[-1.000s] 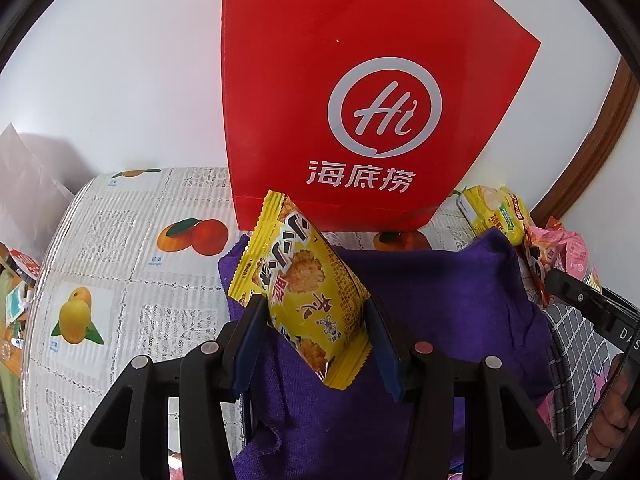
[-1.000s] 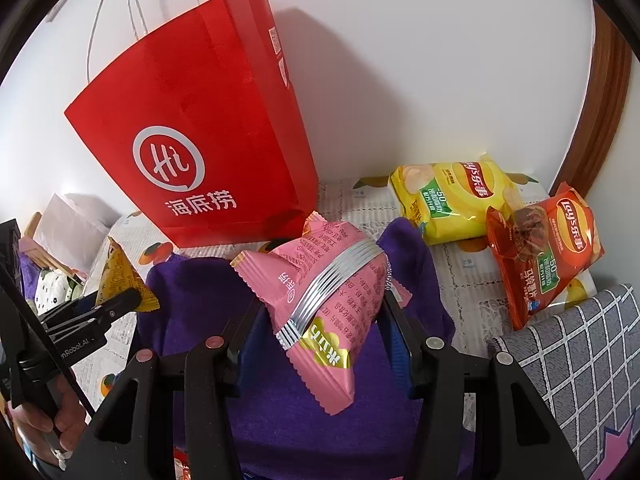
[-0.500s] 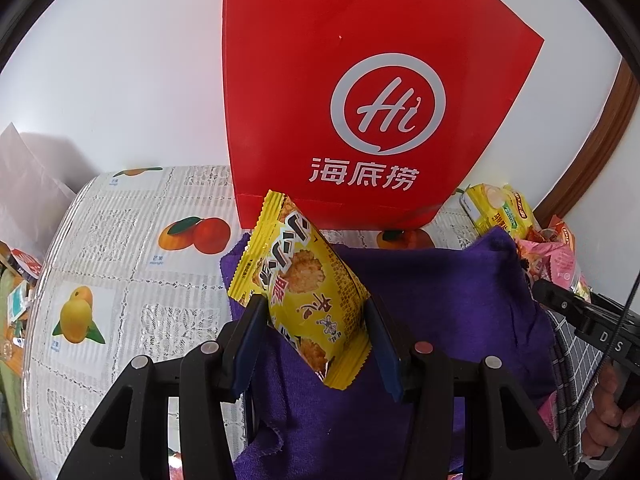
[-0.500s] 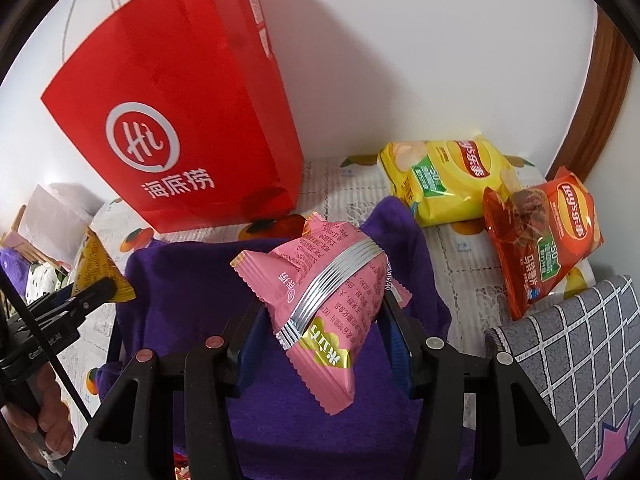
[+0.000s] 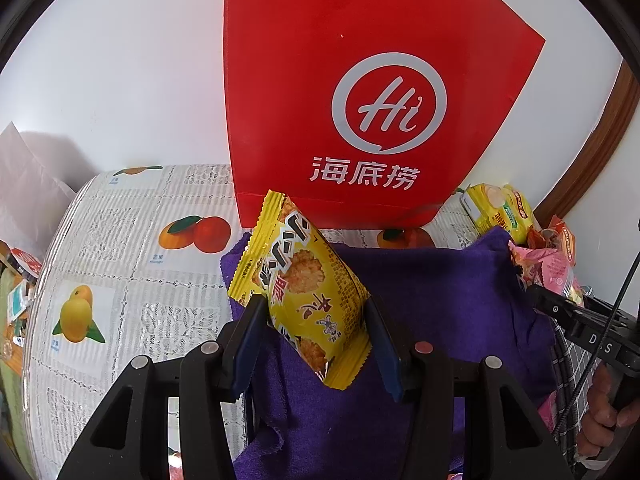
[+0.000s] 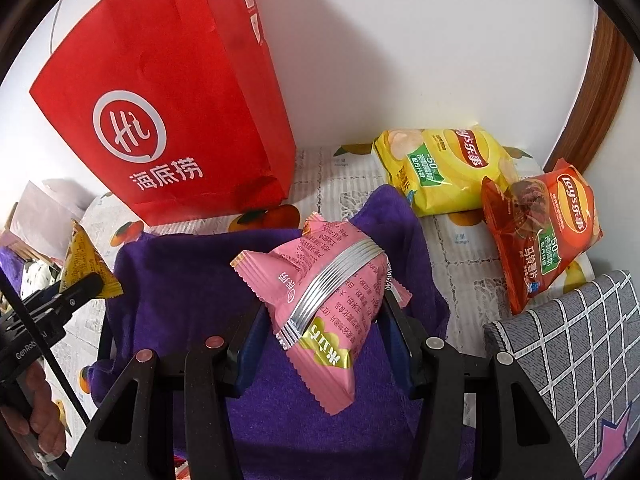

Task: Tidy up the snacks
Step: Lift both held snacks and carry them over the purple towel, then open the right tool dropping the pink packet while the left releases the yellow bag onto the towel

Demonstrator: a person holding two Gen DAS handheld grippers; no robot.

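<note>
Both views are bright and evenly lit, sharp at centre. The tall red paper bag (image 6: 168, 120) throws a soft shadow rightward onto the white wall (image 6: 420, 40). Fisheye bending curves the edges, with black vignetting in every corner.
</note>
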